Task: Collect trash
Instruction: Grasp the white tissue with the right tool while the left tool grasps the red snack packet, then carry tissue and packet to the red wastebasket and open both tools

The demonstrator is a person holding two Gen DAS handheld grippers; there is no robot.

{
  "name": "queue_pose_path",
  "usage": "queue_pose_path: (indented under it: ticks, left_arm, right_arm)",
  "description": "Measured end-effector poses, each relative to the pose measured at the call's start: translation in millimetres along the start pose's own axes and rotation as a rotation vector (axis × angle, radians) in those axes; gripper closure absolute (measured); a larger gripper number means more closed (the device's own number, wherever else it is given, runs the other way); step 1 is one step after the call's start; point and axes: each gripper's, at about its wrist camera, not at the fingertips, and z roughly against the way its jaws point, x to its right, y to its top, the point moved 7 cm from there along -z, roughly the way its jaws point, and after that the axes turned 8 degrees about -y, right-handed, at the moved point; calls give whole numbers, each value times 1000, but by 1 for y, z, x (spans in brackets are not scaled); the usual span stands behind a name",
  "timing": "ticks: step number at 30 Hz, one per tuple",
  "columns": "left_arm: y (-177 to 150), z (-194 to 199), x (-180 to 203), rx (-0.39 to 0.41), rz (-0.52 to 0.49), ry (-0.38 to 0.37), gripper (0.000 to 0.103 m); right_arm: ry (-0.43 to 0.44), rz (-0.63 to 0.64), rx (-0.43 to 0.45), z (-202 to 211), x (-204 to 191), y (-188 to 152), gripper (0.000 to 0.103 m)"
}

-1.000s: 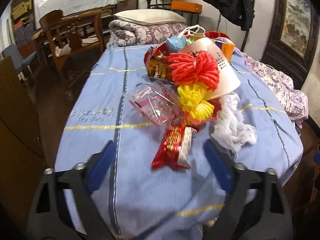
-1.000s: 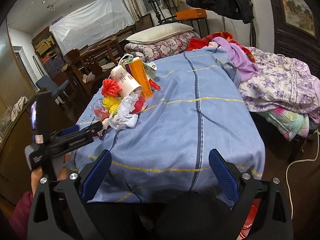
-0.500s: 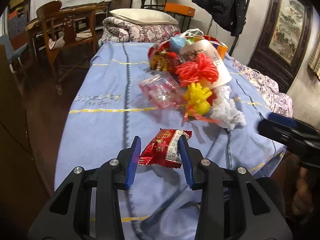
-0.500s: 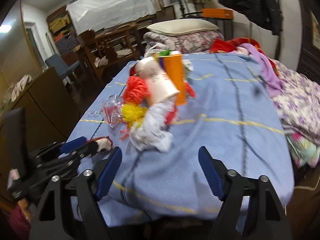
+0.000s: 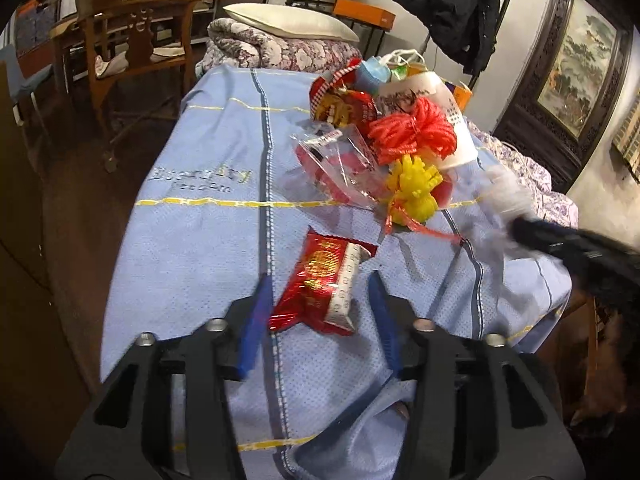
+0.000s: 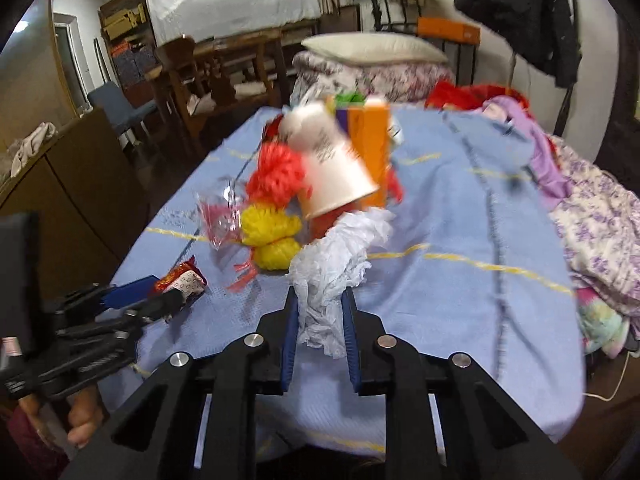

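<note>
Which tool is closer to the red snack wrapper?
Left. The left tool has the red snack wrapper between its opening fingers; the right tool is off beside it, closing on the white tissue.

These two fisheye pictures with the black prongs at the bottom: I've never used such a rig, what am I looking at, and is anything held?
No robot arm here: a person holds a two-finger gripper in each hand, and a camera on each looks forward along its blue-padded fingers.

The left wrist view shows the left gripper over a blue bedspread. A red snack wrapper lies between its jaws, which are opening and no longer press it, so it is not held.

The right wrist view shows the right gripper closing on crumpled white tissue; the pads are already against it. The left gripper appears at that picture's left edge.

Further back lies the rest of the trash: a tipped white paper cup, an orange carton, red and yellow mesh balls and a clear plastic bag.
</note>
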Motion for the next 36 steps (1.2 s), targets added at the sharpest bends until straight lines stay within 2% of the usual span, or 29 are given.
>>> queue_pose_path:
  ticks: [3, 4, 5, 7, 14, 18, 24, 31, 36]
  left_arm:
    - [2, -6, 1, 9, -8, 29, 48]
    - [2, -7, 1, 9, -7, 33, 53]
    - [3, -6, 1, 11, -4, 39, 65]
    - [3, -4, 3, 1, -2, 34, 70]
    - [4, 28, 29, 39, -22, 19, 70]
    - [9, 44, 62, 59, -57, -17, 70]
    - [8, 58, 134, 70, -147, -120, 70]
    - [-12, 75, 240, 60, -292, -263, 70]
    - [-32, 99, 315, 62, -404, -340, 70]
  right_arm:
    - [4, -28, 11, 12, 11, 0, 82]
    - [4, -37, 19, 18, 16, -1, 82]
    - [1, -45, 25, 23, 21, -2, 82]
    - [7, -65, 31, 29, 31, -3, 82]
    - [31, -150, 49, 62, 68, -26, 82]
    - [10, -206, 73, 88, 103, -40, 82]
    - [-30, -323, 112, 139, 167, -68, 82]
    - [-148, -366, 198, 210, 221, -117, 82]
    - [-187, -375, 249, 244, 251, -134, 82]
